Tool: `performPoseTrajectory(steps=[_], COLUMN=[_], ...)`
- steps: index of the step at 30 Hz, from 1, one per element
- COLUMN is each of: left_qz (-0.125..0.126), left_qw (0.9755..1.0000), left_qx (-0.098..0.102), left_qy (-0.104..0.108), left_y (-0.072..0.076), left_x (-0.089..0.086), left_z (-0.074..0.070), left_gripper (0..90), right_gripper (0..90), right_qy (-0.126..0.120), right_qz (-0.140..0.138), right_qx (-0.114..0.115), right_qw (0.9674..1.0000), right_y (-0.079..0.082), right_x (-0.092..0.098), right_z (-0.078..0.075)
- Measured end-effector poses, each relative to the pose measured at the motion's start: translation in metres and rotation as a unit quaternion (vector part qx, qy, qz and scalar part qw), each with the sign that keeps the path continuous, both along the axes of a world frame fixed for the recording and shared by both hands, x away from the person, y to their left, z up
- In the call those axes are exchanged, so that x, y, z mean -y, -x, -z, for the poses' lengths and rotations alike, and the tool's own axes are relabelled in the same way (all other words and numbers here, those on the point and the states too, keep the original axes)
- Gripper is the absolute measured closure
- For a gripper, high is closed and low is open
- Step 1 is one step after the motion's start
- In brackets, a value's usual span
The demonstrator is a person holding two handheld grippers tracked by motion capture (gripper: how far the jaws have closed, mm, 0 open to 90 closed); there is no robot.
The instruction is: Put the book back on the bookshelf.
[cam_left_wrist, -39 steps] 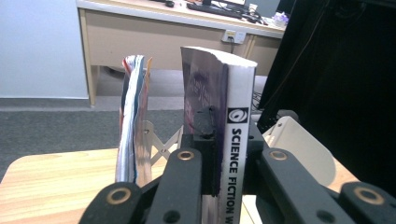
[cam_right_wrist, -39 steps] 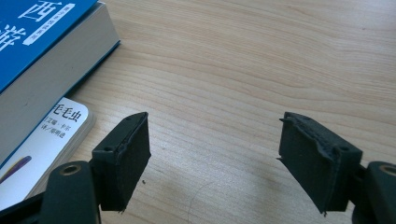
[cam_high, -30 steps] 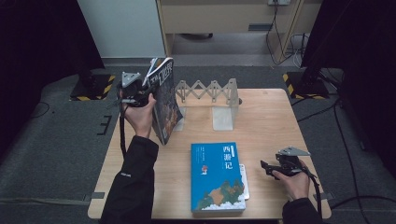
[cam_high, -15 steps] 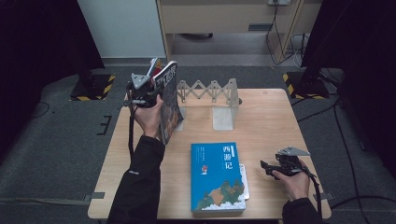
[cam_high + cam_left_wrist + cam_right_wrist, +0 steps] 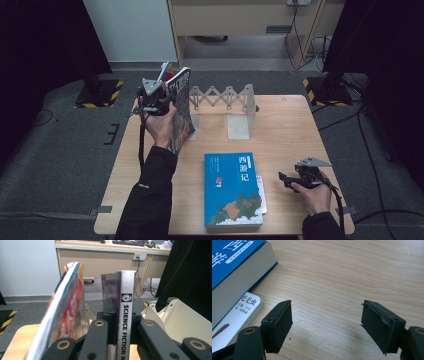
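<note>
Left gripper [image 5: 159, 100], far left: jaws clenched on the spine of the science fiction book [image 5: 124, 315], held upright above the counter [image 5: 295, 130] just left of the expanding book rack [image 5: 222, 97]. A second, red-covered book [image 5: 66, 315] leans beside it on the left in the left gripper view; I cannot tell whether it is also gripped.

To do this well: keep the spine vertical, line it up with a rack slot, lower it straight, and let go only once the bottom edge is seated.

Centre near: blue book [image 5: 231, 187] lies flat over a thin white booklet [image 5: 239, 315].

Right gripper [image 5: 287, 181], near right: jaws released, holding nothing, low over bare wood.
</note>
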State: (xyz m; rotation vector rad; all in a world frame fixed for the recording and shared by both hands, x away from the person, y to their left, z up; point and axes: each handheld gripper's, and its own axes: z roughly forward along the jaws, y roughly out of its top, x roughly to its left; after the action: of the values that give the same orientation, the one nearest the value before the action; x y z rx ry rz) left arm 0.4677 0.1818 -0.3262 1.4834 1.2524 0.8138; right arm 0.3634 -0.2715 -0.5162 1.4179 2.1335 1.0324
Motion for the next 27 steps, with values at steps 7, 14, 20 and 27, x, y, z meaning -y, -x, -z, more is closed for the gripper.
performPoseTrajectory(steps=[7,14,20,27], left_qz=[-0.002,-0.022,-0.034,-0.029], left_qw=[1.0000,0.9996,0.9991,0.9995], left_qx=[-0.001,0.017,0.025,0.013], left_qy=[0.008,0.010,0.010,0.001], left_y=[-0.003,-0.002,-0.001,0.007], left_x=[0.004,-0.001,-0.002,0.000], left_z=[0.007,0.010,0.015,0.022], left_gripper=[81.8,81.7,81.5,81.0], right_gripper=[24.6,24.7,24.7,24.6], right_qy=[-0.002,-0.001,-0.001,-0.001], right_qz=[0.002,0.000,0.001,-0.002], right_qx=[0.001,0.002,0.000,-0.001], right_qw=[1.0000,1.0000,1.0000,1.0000], right_y=[0.000,0.000,0.000,0.000], right_x=[0.001,0.001,0.000,0.000], right_z=[0.000,0.000,0.000,0.000])
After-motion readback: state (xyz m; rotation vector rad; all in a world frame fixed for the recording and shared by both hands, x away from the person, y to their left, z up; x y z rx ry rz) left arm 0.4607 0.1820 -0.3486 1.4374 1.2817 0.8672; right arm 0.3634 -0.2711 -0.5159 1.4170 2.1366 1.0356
